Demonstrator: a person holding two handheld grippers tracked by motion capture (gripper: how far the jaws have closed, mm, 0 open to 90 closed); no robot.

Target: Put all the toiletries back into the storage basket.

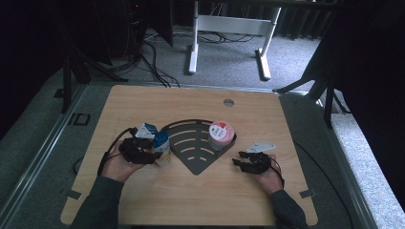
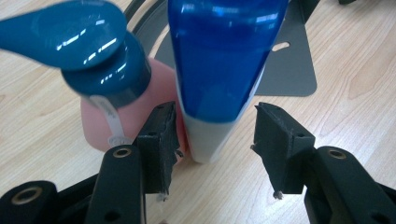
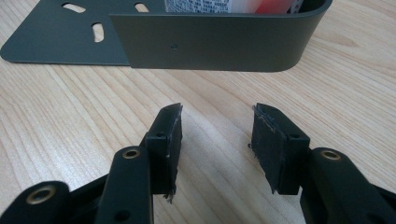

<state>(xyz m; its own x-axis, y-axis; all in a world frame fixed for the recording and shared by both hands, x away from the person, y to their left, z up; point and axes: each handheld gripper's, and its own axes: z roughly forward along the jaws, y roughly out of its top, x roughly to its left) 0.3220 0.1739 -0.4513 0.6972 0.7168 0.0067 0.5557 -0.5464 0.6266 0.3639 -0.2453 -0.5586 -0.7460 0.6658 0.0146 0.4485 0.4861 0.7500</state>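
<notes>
Standing just left of the dark rack [image 1: 191, 162] on the table [image 1: 143, 200], the blue bottle [image 2: 219, 60] looks tall, smooth and tippy. Your left gripper [image 2: 215, 135] brackets its pale base without pressing; grip low. Your right gripper [image 3: 215, 135] gapes empty.

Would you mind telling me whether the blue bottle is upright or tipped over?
Upright: the blue bottle stands on its white base on the table, between the left gripper's open jaws.

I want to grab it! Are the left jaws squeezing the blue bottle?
Apart. The left gripper view shows wood between each jaw and the blue bottle.
</notes>
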